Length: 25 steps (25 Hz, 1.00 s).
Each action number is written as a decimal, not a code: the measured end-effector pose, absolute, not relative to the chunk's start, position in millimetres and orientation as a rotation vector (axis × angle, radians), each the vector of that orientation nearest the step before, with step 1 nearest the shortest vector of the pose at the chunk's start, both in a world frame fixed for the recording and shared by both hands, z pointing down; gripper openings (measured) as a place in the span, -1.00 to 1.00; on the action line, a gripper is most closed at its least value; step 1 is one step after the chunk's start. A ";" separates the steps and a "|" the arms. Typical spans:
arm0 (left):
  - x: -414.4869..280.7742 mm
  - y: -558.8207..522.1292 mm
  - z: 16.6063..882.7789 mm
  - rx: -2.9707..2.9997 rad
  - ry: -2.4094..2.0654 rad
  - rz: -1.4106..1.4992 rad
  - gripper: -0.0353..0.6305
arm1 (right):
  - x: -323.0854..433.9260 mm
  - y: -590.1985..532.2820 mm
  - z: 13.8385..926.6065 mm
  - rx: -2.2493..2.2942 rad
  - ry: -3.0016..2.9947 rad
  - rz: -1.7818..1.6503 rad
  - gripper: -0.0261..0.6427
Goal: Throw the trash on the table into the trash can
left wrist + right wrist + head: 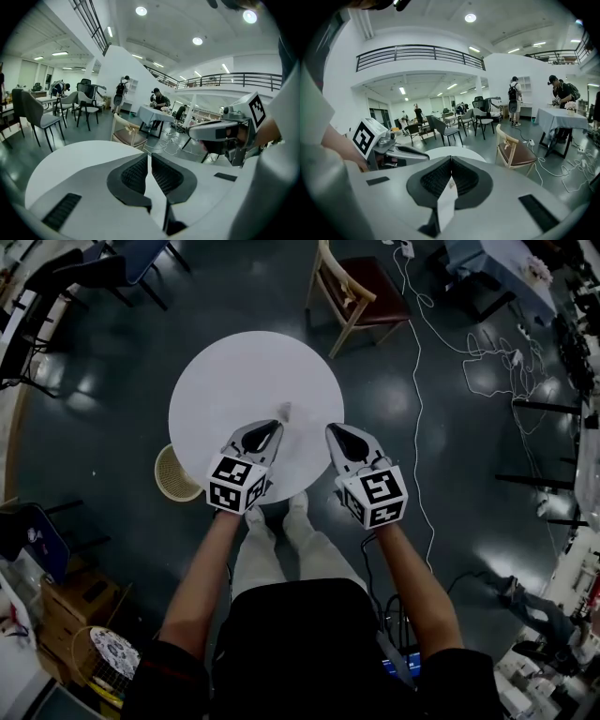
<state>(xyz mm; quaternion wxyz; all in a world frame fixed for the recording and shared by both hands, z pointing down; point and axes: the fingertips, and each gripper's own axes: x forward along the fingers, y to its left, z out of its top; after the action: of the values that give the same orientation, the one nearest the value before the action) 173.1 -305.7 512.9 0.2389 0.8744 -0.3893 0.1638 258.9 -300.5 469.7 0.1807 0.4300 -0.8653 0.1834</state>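
A small pale scrap of trash (286,411) lies on the round white table (225,371), near its front edge. A woven wicker trash can (174,474) stands on the floor at the table's front left, partly under the rim. My left gripper (275,426) hovers just in front of the scrap, jaws shut and empty. My right gripper (333,429) hangs beside it to the right, also shut with nothing held. In the left gripper view the pads (140,171) meet over the tabletop (70,159). The right gripper view shows closed pads (440,176) too.
A wooden chair with a brown seat (361,292) stands beyond the table on the right. White cables (420,409) trail across the dark floor to the right. Dark chairs (94,268) sit at the far left, boxes (80,601) at the near left.
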 end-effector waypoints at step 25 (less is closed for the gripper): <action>186.7 -370.1 662.5 2.314 -1.146 0.775 -0.29 | 269.2 -335.2 578.0 1.163 -2.403 0.662 -0.87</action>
<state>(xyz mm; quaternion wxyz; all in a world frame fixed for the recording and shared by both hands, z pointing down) 186.7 -370.1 662.5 0.2208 0.8371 -0.4146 0.2804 269.2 -335.2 578.0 0.1943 0.4147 -0.8571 0.2360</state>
